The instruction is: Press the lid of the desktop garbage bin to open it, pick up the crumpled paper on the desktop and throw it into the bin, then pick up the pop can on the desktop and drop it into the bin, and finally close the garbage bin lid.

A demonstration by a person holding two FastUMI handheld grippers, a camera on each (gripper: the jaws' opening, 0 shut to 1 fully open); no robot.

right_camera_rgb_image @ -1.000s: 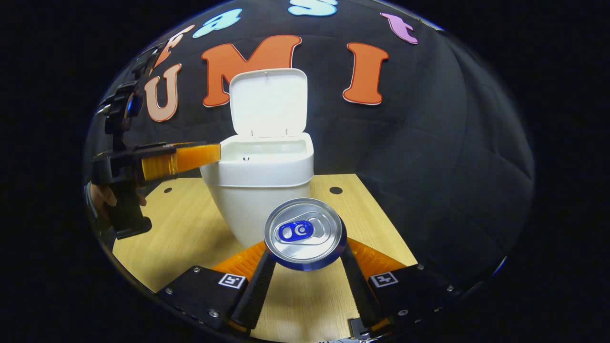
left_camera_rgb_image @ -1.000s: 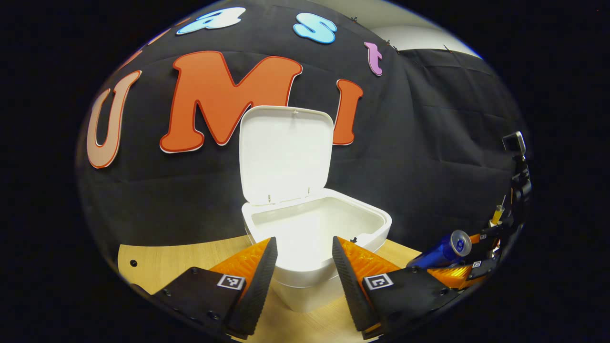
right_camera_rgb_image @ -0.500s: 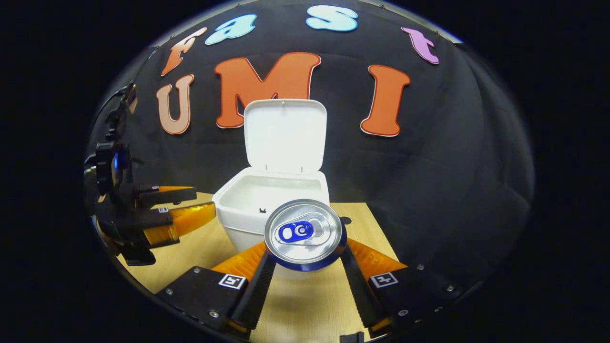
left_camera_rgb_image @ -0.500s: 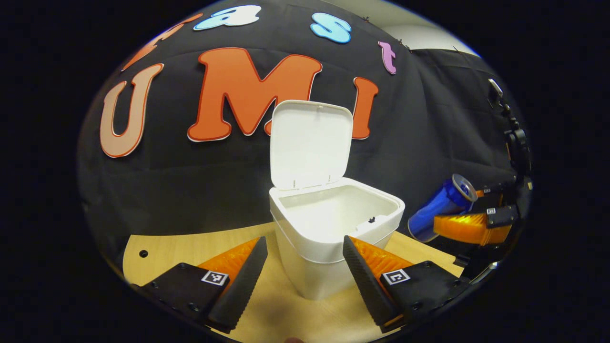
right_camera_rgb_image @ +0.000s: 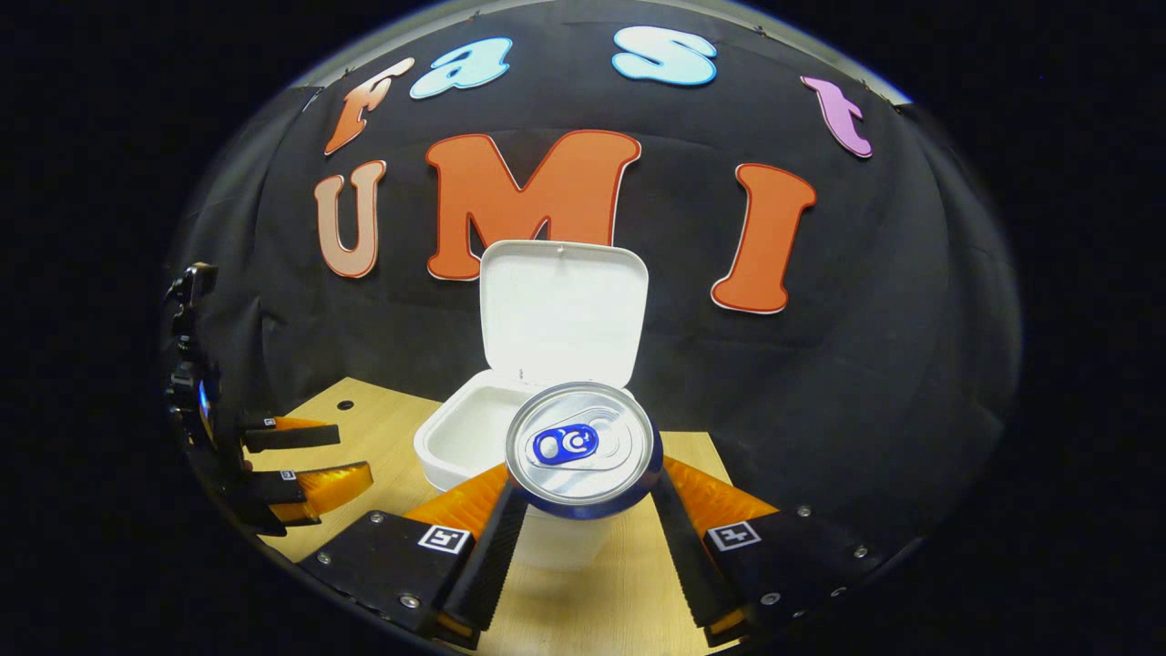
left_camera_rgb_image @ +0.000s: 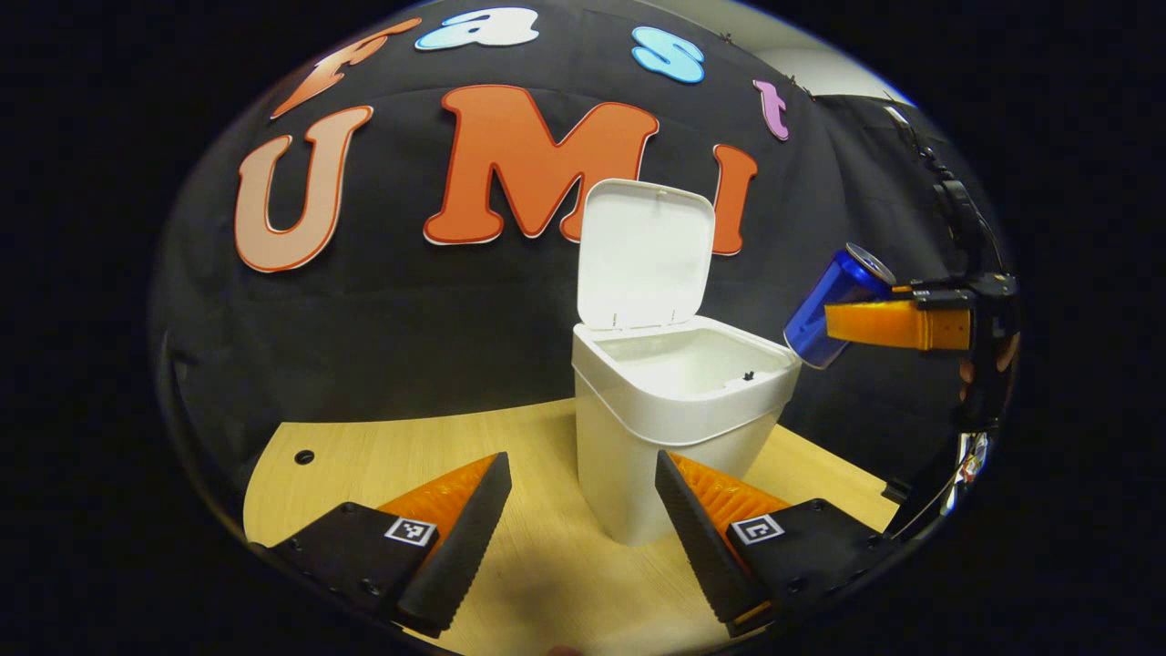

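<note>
The white desktop bin (left_camera_rgb_image: 669,410) stands on the wooden desk with its lid (left_camera_rgb_image: 645,255) swung up against the wall. My right gripper (right_camera_rgb_image: 583,519) is shut on a blue pop can (right_camera_rgb_image: 583,451), silver top facing the camera, held above the bin's (right_camera_rgb_image: 465,437) near rim. In the left gripper view the can (left_camera_rgb_image: 833,305) hangs tilted just right of and above the bin's edge, held by the right gripper (left_camera_rgb_image: 897,325). My left gripper (left_camera_rgb_image: 583,519) is open, low over the desk in front of the bin, with nothing between its fingers. The bin's inside bottom is hidden.
The wooden desk (left_camera_rgb_image: 364,465) has a small hole (left_camera_rgb_image: 304,456) near its far left edge. The left gripper (right_camera_rgb_image: 301,465), held by a hand, shows at the left of the right gripper view. Black cloth wall stands close behind the bin.
My right gripper has risen with the can and come toward the bin's opening. My left gripper has drawn back and to the left, away from the bin.
</note>
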